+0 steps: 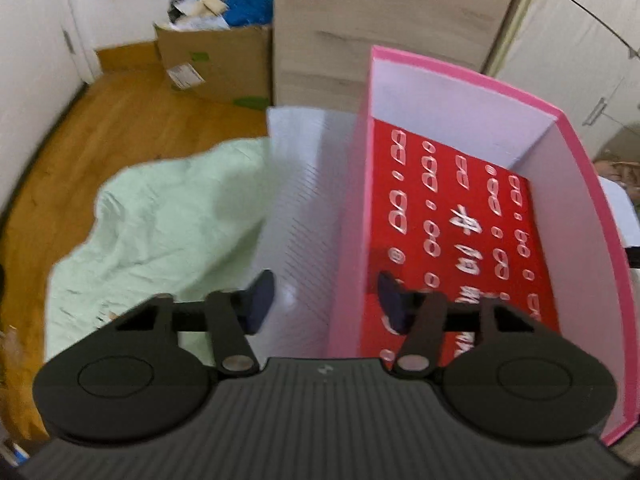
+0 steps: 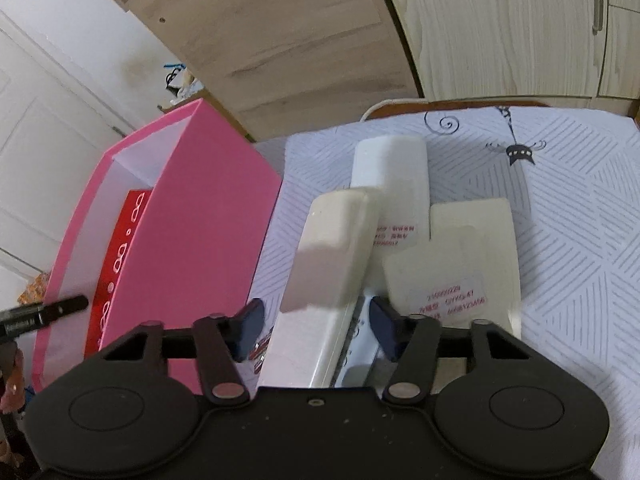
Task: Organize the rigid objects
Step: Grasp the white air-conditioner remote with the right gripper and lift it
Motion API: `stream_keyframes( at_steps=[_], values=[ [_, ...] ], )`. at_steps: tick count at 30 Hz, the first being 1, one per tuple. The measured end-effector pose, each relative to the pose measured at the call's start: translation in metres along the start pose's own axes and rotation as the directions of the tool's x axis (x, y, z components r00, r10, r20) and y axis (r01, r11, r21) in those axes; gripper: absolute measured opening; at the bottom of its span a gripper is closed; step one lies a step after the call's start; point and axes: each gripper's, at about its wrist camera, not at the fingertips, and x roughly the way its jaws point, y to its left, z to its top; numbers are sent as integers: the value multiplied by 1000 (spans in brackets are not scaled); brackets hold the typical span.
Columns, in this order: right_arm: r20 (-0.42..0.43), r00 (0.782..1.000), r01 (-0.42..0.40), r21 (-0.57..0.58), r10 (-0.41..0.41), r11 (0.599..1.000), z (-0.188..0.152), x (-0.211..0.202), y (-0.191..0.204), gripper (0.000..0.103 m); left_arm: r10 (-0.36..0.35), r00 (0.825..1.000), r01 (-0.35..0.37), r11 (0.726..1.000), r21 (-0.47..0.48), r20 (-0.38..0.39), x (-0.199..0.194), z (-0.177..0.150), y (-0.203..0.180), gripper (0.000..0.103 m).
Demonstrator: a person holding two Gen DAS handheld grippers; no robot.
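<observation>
A pink box [image 1: 576,184] with white inner walls holds a red printed box [image 1: 460,216]. My left gripper [image 1: 326,300] is open and straddles the pink box's left wall, one finger inside and one outside. In the right wrist view the pink box [image 2: 200,224] stands at the left. Several white remote controls lie beside it on the bed: a cream one [image 2: 320,264], a white one [image 2: 392,168] and a flat cream one [image 2: 472,256]. My right gripper [image 2: 316,324] is open with its fingers on either side of the cream remote's near end.
A white patterned bed cover [image 2: 560,208] carries the objects. A pale green blanket [image 1: 168,224] lies left of the box. A wooden wardrobe [image 2: 288,32] stands behind. A filled cardboard box [image 1: 216,56] sits on the wood floor. A black gripper part [image 2: 44,314] shows at the left edge.
</observation>
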Motion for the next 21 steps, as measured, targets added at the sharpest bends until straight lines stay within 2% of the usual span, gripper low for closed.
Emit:
stream_keyframes(
  at_steps=[1, 2, 4, 8, 14, 21],
  values=[
    [-4, 1000, -1, 2, 1, 1000, -1, 2, -1, 37, -17, 1000, 17, 1000, -24, -14, 2, -2, 0, 16],
    [2, 1000, -9, 9, 9, 1000, -1, 1, -3, 35, -41, 999, 40, 998, -57, -13, 4, -3, 2, 8],
    [13, 1000, -25, 12, 25, 1000, 0, -4, -2, 29, -31, 999, 32, 996, -83, 12, 3, -5, 2, 7],
    [31, 999, -40, -31, 41, 999, -3, -13, 8, 21, 8, 999, -7, 1000, -26, 34, -2, -7, -12, 6],
    [22, 999, -31, -96, 33, 995, -9, -13, 23, 20, -21, 998, 23, 999, -39, 54, -9, -6, -12, 7],
    [-9, 999, -41, -86, 41, 995, -7, -5, 24, 22, -43, 998, 46, 997, -63, 46, -6, -7, -11, 8]
  ],
)
